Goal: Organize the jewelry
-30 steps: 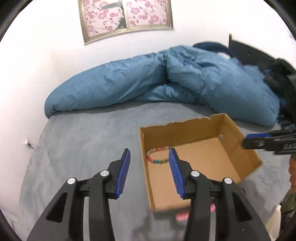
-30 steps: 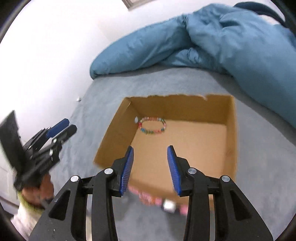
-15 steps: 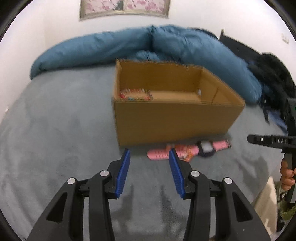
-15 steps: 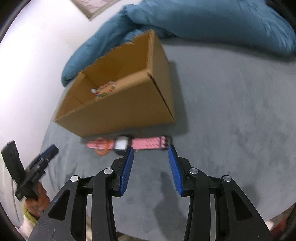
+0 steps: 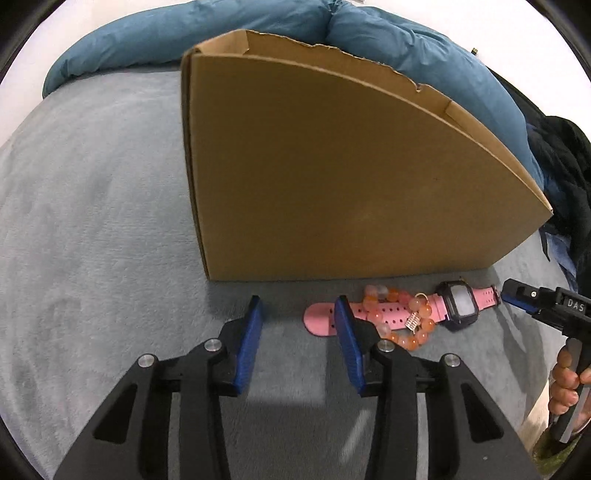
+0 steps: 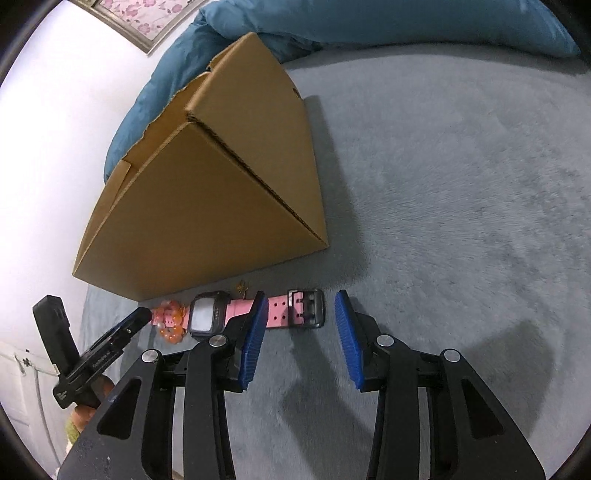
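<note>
Left gripper (image 5: 298, 312) hangs low over the grey bed (image 5: 92, 229), jaws apart and closing, with only bare bed cover between the blue pads. Its right pad stands just over the tip of the pink watch (image 5: 399, 314) strap; no contact is confirmed.

Right gripper (image 6: 300, 308) is also low over the bed, jaws apart and clamped on nothing. The black buckle (image 6: 306, 308) end of the watch strap lies between its two pads, touching neither as far as can be seen.

Watch position: flat on the bed, strap stretched out, just beside the near wall of the cardboard box (image 5: 332, 166). Its dark case with a pale screen faces up.

An orange bead bracelet (image 5: 402, 314) with a small metal charm lies draped over the strap, beside the watch case. A small gold-coloured piece (image 6: 242, 287) sits by the foot of the box; its kind cannot be made out.

Box interior is hidden from both views. Its top edge is torn and ragged.

A blue duvet (image 5: 369, 33) is bunched along the far edge of the bed behind the box. A framed floral picture (image 6: 140, 18) hangs on the white wall.
</note>
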A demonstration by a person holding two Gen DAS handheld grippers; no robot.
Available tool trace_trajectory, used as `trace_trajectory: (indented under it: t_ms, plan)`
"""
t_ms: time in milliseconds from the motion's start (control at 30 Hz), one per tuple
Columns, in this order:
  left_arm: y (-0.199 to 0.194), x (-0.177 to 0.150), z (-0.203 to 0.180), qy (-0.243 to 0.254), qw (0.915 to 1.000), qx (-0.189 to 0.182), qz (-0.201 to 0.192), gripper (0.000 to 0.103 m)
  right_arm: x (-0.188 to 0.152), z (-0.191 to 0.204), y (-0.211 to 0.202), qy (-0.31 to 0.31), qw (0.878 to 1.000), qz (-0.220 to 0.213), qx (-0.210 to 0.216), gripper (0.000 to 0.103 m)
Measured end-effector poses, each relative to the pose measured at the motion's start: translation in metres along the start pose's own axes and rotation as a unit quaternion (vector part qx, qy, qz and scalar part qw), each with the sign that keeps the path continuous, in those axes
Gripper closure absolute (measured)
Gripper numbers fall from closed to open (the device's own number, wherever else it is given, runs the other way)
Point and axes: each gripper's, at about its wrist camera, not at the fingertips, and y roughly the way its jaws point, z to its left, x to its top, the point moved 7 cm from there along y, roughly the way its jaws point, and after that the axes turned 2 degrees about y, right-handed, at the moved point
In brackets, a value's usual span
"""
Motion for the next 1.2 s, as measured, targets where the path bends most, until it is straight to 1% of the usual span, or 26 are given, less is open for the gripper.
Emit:
trace_trajectory:
  t_ms: [100,167,200,233,300,467,567,600,667,767,833,867,900,933,1067,1200]
  plan:
    - [0.002,-0.001,-0.001,-0.007,0.9999,-0.011,-0.003,0.068,0.001,-0.002,0.005,0.006,1.0,0.005,0.005,0.068]
    - [0.002,-0.002,-0.007,-0.011,0.9993,-0.036,-0.004,0.075,0.001,-0.001,0.01,0.009,1.0,0.007,0.007,0.07]
    - [0.0,-0.003,-0.009,-0.017,0.998,-0.06,-0.003,0.075,0.001,-0.004,0.008,0.01,1.0,0.007,0.01,0.07]
    - [-0.002,-0.003,-0.01,-0.02,0.9975,-0.068,-0.006,0.075,0.001,-0.003,0.006,0.011,1.0,0.008,0.013,0.072]
    - [0.001,-0.003,-0.009,-0.02,0.9974,-0.068,-0.006,0.075,0.003,-0.003,0.007,0.011,1.0,0.008,0.015,0.073]
    - [0.009,-0.004,0.001,-0.051,0.9968,-0.061,0.003,0.076,0.002,-0.006,0.008,0.024,0.999,0.011,0.023,0.075]
    - [0.011,-0.006,-0.003,-0.047,0.9976,-0.05,0.005,0.076,0.002,-0.011,0.007,0.027,0.999,0.011,0.026,0.076]
    - [0.012,-0.006,-0.006,-0.049,0.9974,-0.053,0.006,0.076,0.001,-0.01,0.01,0.027,0.999,0.011,0.026,0.077]
    - [0.011,-0.003,-0.012,-0.063,0.9952,-0.074,0.008,0.076,0.0,-0.01,0.01,0.027,0.999,0.011,0.027,0.079]
    - [0.001,0.001,-0.01,-0.093,0.9889,-0.116,-0.004,0.076,0.0,-0.01,0.008,0.029,0.999,0.009,0.03,0.082]
    - [0.002,0.001,-0.008,-0.108,0.9854,-0.132,-0.003,0.076,0.0,-0.013,0.007,0.029,0.999,0.01,0.031,0.083]
    - [0.004,0.0,-0.006,-0.114,0.9849,-0.13,0.003,0.076,0.0,-0.013,0.006,0.028,0.999,0.009,0.031,0.083]
    - [0.009,-0.003,-0.004,-0.118,0.9855,-0.121,0.013,0.076,0.0,-0.013,0.004,0.026,0.999,0.008,0.032,0.083]
    - [0.012,-0.004,-0.004,-0.121,0.9858,-0.115,0.016,0.079,-0.001,-0.012,0.003,0.025,0.999,0.006,0.033,0.083]
    - [0.011,-0.003,-0.007,-0.111,0.9901,-0.085,0.007,0.091,-0.001,-0.008,0.0,0.015,0.999,-0.003,0.031,0.083]
    - [0.007,0.0,-0.014,-0.097,0.9924,-0.075,0.0,0.099,-0.002,0.0,-0.004,0.004,1.0,-0.011,0.025,0.083]
